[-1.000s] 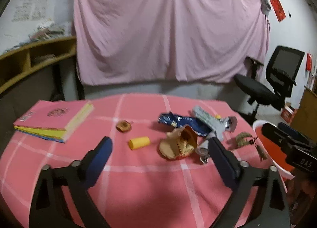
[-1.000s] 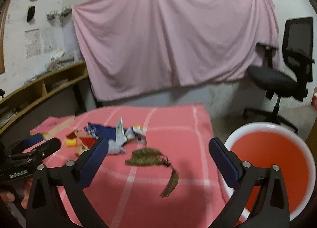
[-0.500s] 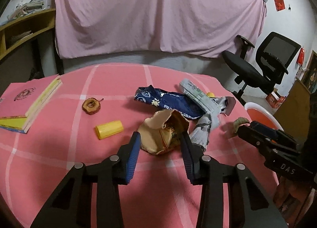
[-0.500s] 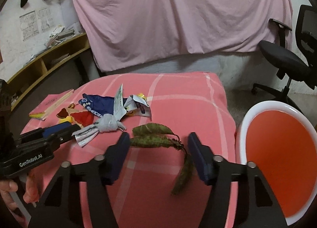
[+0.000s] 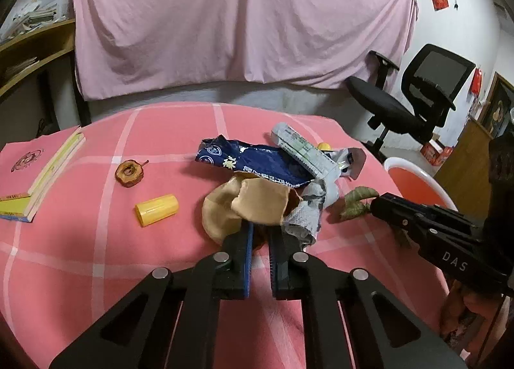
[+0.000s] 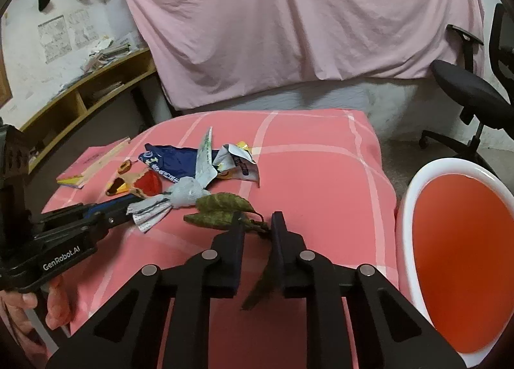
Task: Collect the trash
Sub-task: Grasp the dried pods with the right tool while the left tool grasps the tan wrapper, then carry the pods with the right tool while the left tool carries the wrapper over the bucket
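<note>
Both grippers are closing at once: left gripper [image 5: 260,234] clamping the torn brown wrapper [image 5: 247,205] mid-bench, right gripper [image 6: 257,224] pinching the dried leaf stem [image 6: 225,208] beside the orange bin [image 6: 462,256].

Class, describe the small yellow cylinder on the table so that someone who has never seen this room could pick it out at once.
Find the pink checked tablecloth. Between the stack of books at its left edge and the central pile of wrappers lies the yellow cylinder, on its side, apart from everything. It is the only smooth, bright yellow piece, nearer the camera than the brown dried fruit slice.
</note>
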### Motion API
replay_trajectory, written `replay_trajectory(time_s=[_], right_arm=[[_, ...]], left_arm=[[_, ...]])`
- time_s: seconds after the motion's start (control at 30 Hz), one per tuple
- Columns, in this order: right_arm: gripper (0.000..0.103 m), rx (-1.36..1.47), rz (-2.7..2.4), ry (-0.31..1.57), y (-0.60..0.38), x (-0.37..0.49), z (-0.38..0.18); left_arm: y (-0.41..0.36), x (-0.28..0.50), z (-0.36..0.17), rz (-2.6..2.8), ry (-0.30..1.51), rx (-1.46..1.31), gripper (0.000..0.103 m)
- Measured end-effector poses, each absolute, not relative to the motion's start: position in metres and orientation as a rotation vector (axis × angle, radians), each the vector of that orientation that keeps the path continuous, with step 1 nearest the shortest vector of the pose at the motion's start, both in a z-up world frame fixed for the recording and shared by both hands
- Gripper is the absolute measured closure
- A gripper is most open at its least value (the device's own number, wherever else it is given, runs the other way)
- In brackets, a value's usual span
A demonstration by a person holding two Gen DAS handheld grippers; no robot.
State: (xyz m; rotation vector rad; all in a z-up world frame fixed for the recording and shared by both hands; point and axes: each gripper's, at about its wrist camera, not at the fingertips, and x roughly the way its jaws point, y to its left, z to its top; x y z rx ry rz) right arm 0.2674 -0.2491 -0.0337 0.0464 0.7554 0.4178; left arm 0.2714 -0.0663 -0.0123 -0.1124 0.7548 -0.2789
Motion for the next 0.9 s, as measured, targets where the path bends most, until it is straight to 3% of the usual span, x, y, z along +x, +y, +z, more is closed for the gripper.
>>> replay_trajectory(time_s=[0.47,0.9], right_arm=[[0.093,0.022,0.506,0.644,-0.239,0.242,-0.021],[0.093,0.055,0.464,0.285,-0.262,0.195,0.014]], left_arm=[[-0.055,0.223,0.007,-0.213,0.606,-0.164,0.097],[-0.099,0.183,0.049,-0.218,0.343,-0.041,0.097]])
